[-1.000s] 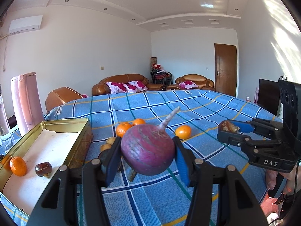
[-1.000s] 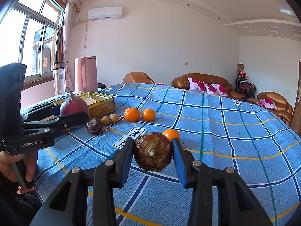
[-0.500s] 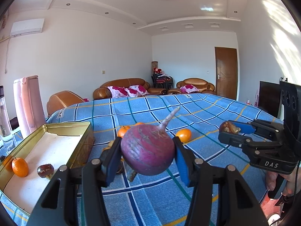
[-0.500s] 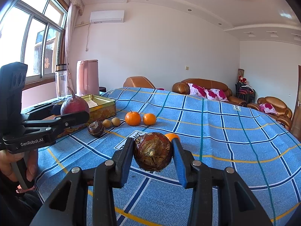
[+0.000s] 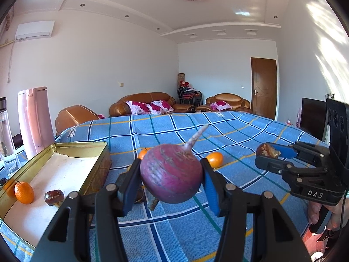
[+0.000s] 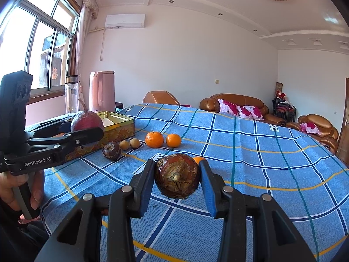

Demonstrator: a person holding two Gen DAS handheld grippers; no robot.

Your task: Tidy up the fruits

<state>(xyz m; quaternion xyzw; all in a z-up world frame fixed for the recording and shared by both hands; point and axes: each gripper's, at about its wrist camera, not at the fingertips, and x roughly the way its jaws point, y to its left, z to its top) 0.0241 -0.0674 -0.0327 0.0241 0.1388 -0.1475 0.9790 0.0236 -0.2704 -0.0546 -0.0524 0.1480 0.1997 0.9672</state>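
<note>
My left gripper (image 5: 171, 180) is shut on a purple-red radish (image 5: 171, 175) with a pale root tip, held above the blue checked cloth beside the gold tin (image 5: 102, 152). The tin holds an orange (image 5: 24, 192) and a brown water chestnut (image 5: 54, 197). My right gripper (image 6: 177, 180) is shut on a brown water chestnut (image 6: 177, 179), held above the cloth. In the right wrist view, two oranges (image 6: 154, 139), two small brown fruits (image 6: 129, 144) and another chestnut (image 6: 111, 151) lie on the cloth near the tin (image 6: 122, 128). The left gripper (image 6: 87, 131) with the radish (image 6: 86, 121) shows there too.
A pink jug (image 5: 36, 118) and a clear bottle (image 5: 5, 131) stand left of the tin. One orange (image 5: 214, 159) lies on the cloth behind the radish. The right gripper (image 5: 267, 150) is seen at the right. Brown sofas stand beyond the table.
Both grippers have risen and tilted slightly, still holding their items. The left gripper has shifted a little toward the tin; the fruits on the cloth have not moved.
</note>
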